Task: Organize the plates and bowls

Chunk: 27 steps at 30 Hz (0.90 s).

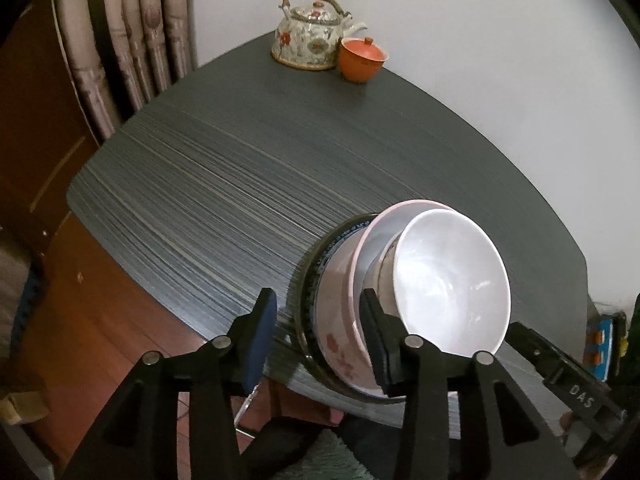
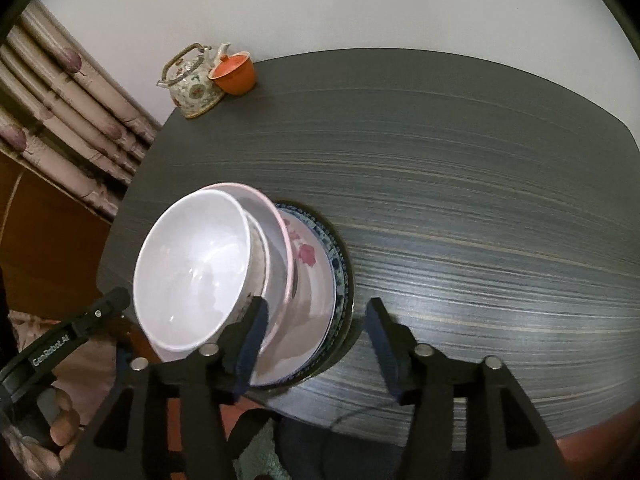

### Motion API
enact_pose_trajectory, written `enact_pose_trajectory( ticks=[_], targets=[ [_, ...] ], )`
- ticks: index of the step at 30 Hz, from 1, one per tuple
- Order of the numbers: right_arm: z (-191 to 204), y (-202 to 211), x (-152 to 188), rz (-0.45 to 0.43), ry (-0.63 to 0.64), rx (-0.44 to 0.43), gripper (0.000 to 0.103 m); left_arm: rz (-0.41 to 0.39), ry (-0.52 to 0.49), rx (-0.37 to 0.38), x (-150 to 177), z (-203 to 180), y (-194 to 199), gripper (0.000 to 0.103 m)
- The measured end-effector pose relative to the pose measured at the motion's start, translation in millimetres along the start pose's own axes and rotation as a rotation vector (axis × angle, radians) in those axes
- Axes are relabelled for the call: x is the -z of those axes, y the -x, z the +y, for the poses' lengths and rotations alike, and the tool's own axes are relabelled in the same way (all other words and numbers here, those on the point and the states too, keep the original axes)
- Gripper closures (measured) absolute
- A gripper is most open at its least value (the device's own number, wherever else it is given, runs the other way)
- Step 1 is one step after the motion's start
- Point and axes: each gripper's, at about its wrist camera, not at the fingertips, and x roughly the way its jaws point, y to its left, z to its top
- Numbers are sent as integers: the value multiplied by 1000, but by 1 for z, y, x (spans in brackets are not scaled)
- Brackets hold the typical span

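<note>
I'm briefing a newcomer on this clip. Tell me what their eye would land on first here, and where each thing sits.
First, the stack at the table's near edge: a white bowl on top, nested in a pink-rimmed bowl, over a flowered plate and a blue-patterned plate. Both grippers, left and right, flank it with jaws open. At the far corner of the table stand a floral teapot and an orange lidded cup.
</note>
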Motion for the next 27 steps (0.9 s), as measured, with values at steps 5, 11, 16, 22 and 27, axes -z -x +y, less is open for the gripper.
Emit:
enact_pose_trajectory(
  ticks=[5, 11, 16, 22, 27],
  targets=[
    [2, 11, 9, -29, 39, -4, 33, -29, -45, -21, 9, -11, 8, 54],
    [-1, 18, 22, -71, 81, 24, 26, -67, -92, -34, 25, -28, 18, 46],
    [-1, 18, 33, -68, 119, 6, 22, -94, -120, -62, 35, -40, 25, 42],
    [7, 17, 42, -61, 160, 14, 22, -109, -144, -88, 44, -51, 25, 39],
    [7, 18, 47, -50, 165, 5, 22, -100, -160, -92, 48, -59, 23, 38]
  ],
)
